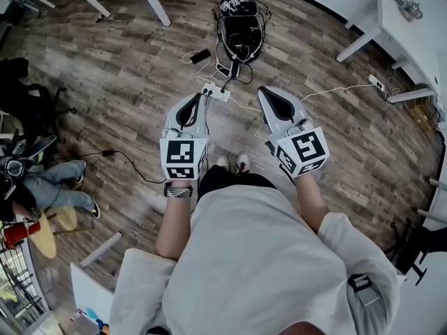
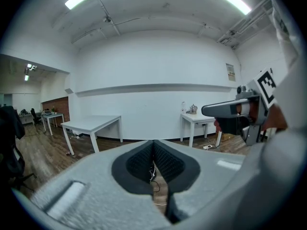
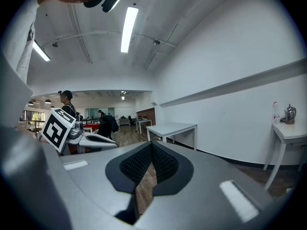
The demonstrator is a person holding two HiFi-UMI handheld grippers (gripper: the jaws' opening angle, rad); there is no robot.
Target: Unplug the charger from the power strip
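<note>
Left tongs [image 2: 153, 143], right tongs [image 3: 151, 144] closed; charger [image 1: 224, 88] at power strip [image 1: 214, 91] seemingly indistinct.

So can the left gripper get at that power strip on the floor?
Probably yes: nothing lies between the left gripper and the power strip, but it's held well above the floor with jaws shut.

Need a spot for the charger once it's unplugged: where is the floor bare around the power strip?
Bare floor lies left of the power strip, toward the table leg, and right of it, along the white cable. Crowded behind: phone, cords, black bag.
</note>
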